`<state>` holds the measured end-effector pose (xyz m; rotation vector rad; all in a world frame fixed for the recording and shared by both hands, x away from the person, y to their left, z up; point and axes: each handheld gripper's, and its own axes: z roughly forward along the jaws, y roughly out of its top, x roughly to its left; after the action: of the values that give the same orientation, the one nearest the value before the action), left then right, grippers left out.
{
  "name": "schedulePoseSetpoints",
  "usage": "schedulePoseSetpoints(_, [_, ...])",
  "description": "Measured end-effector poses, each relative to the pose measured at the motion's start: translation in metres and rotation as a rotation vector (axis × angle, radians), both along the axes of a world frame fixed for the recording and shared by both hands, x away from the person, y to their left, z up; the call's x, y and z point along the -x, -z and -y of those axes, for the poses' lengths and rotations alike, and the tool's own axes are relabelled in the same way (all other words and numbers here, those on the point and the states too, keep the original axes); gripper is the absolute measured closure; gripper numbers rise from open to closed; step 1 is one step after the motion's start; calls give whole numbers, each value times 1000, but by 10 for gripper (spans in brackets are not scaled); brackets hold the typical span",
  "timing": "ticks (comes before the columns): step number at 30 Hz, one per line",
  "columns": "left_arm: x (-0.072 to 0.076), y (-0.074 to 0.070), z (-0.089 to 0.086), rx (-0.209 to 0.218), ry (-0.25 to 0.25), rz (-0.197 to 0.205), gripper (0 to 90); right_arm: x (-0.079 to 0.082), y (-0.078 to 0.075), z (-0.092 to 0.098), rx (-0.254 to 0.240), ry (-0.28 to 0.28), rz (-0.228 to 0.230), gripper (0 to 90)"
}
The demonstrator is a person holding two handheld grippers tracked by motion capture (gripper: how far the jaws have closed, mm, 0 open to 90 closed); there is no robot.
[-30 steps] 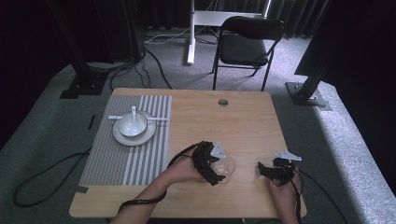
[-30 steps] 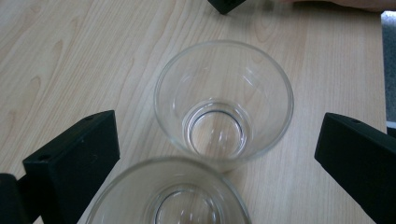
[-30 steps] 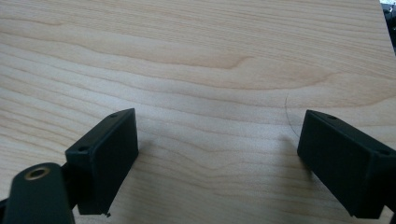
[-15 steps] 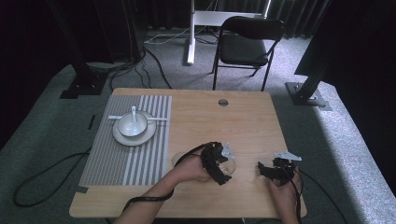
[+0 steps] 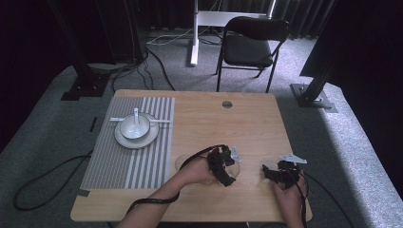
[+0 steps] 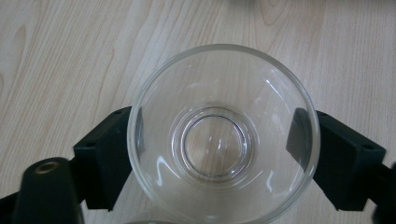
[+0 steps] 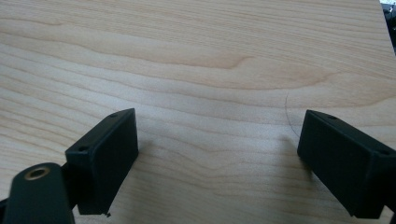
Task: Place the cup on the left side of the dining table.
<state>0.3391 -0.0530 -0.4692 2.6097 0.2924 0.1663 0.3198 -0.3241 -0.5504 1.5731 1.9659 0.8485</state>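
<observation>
A clear glass bowl [image 6: 219, 84] stands upright on the wooden table [image 5: 237, 123], seen from straight above in the left gripper view. My left gripper [image 6: 219, 154] has one black jaw on each side of it, pressed against its wall below the rim. In the high view the left gripper [image 5: 228, 166] is at the table's front middle and hides most of the bowl. My right gripper [image 5: 268, 173] rests near the front right edge. Its jaws [image 7: 217, 154] stand wide apart over bare wood.
A striped placemat [image 5: 119, 166] covers the table's left part, with a white plate, bowl and spoon [image 5: 135, 130] at its far end. Another clear glass thing [image 5: 182, 162] sits just left of the left hand. A black chair [image 5: 252, 45] stands beyond the table.
The left hand and gripper slid to the right over the glass bowl, then held there. The right gripper stayed put.
</observation>
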Motion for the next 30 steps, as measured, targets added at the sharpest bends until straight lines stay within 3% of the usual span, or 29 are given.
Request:
schedulePoseSetpoints(5, [1, -1, 1, -27, -1, 4, 177, 0, 0, 0, 0, 0, 0, 118])
schedulePoseSetpoints(18, [4, -2, 3, -19, 7, 8, 182, 0, 0, 0, 0, -1, 0, 118])
schedulePoseSetpoints(24, [3, -12, 3, 24, -11, 20, 182, 0, 0, 0, -1, 0, 0, 118])
schedulePoseSetpoints(30, [1, -25, 3, 42, -6, 22, 182, 0, 0, 0, -1, 0, 0, 118])
